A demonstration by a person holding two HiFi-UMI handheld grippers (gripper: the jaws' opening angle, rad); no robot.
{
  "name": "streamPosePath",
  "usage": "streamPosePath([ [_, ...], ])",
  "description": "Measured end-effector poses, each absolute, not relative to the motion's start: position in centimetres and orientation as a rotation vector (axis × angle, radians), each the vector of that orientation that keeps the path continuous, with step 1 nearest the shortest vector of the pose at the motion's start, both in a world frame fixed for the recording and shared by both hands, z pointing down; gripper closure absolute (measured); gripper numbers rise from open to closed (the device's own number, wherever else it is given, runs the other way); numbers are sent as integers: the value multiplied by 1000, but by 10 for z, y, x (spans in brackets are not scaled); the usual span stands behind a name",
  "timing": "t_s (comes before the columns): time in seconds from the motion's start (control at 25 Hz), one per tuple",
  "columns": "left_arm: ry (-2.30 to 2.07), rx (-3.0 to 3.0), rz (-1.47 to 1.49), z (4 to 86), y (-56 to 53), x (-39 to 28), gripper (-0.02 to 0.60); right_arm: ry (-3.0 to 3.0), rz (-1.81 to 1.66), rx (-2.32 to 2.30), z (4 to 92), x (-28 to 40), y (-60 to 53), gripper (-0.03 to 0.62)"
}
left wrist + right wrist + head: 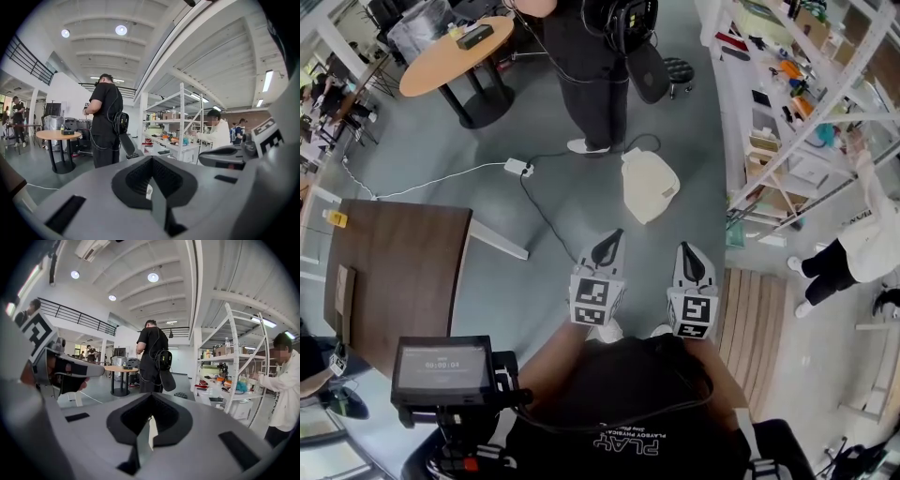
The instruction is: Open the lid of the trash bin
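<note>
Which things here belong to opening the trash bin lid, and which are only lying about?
For the job: trash bin, left hand-held gripper, right hand-held gripper, both shut.
Lying about: round table, brown desk, white adapter, shelves.

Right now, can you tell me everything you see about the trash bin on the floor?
The trash bin is cream and looks plastic, seen from above. Its lid looks shut. It stands on the grey floor by a black cable, ahead of the left tool and right tool. Neither touches it.
</note>
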State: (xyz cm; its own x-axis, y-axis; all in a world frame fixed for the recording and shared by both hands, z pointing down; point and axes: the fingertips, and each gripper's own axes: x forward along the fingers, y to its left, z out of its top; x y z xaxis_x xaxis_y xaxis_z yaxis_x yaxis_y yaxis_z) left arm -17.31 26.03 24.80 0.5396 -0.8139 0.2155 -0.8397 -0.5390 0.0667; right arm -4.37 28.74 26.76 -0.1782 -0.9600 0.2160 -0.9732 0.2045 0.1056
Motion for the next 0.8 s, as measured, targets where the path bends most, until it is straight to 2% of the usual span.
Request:
streamPosePath([
  [0.8, -1432, 2622, 269, 261, 243, -175, 584, -2256, 95, 1866, 270, -48, 270, 599],
])
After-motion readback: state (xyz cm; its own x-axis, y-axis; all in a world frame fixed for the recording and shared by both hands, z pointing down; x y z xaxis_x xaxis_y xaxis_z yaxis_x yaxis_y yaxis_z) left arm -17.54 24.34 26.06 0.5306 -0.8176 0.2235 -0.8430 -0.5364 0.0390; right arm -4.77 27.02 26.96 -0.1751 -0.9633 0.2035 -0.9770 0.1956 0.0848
